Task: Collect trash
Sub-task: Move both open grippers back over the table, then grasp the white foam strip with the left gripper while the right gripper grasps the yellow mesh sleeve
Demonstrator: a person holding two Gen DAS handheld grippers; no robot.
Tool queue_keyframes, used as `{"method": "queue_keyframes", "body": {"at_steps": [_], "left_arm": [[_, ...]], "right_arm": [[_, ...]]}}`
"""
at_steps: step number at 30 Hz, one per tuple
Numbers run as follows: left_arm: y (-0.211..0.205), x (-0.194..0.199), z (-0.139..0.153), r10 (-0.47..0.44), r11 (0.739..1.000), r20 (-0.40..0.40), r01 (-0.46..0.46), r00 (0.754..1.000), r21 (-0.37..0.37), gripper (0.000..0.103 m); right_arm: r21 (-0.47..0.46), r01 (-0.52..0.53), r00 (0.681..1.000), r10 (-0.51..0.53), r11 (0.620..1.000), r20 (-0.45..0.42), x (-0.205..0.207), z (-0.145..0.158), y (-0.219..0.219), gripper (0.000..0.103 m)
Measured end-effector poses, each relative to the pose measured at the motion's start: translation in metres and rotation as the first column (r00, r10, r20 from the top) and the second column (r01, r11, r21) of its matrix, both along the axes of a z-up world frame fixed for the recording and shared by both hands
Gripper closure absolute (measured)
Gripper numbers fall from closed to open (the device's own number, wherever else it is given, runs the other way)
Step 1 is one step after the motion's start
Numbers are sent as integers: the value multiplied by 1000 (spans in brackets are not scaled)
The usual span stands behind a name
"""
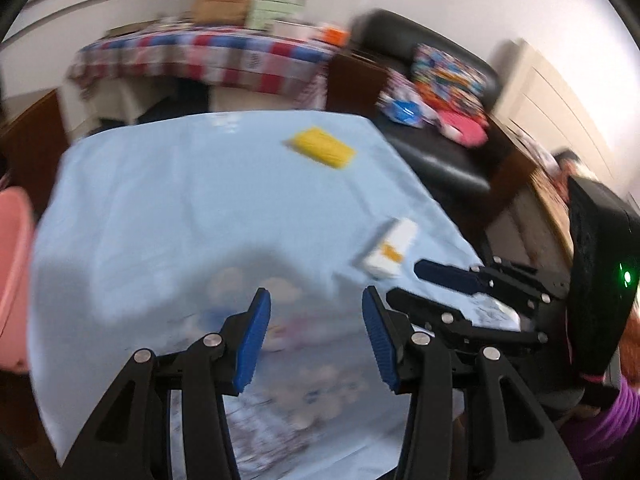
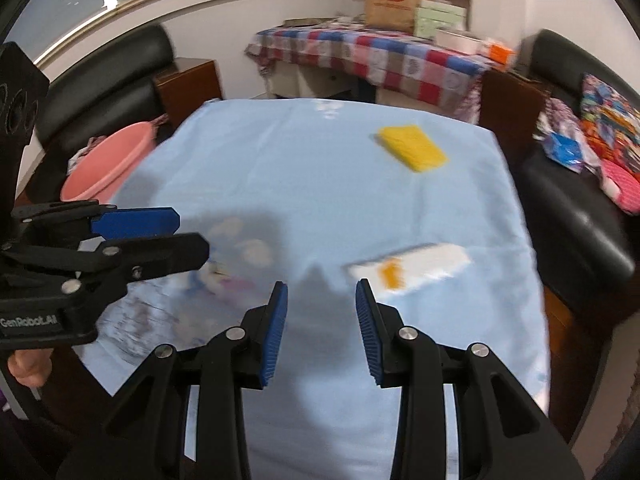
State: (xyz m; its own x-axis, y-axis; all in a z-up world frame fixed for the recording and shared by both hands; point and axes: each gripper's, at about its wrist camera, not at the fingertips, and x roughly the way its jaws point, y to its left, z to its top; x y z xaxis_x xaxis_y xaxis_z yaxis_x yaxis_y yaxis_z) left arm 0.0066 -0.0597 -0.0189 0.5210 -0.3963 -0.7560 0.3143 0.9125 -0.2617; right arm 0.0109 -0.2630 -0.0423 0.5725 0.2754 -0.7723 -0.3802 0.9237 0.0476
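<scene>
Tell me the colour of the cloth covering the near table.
Light blue tablecloth, plain at the far end; clearest in the right wrist view.

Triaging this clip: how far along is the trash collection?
Done: nothing visibly collected. In hand: nothing; left gripper and right gripper are both open and empty over the blue tablecloth. Left: the white-and-orange carton, the yellow packet and the blurred small scraps. The pink basin sits at the table's left edge.
</scene>
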Motion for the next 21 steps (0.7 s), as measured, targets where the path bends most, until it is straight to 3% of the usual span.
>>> {"method": "queue_keyframes", "body": {"at_steps": [8,21], "left_arm": [[-64,25,-12,-194,978,-22,195,981,72,56],[-115,69,-40,-299,936,-86,310,950,167,56]], "right_arm": [[22,136,991,-135,991,-19,7,-7,-63,67],[50,217,975,-215,975,-45,15,-17,-100,67]]}}
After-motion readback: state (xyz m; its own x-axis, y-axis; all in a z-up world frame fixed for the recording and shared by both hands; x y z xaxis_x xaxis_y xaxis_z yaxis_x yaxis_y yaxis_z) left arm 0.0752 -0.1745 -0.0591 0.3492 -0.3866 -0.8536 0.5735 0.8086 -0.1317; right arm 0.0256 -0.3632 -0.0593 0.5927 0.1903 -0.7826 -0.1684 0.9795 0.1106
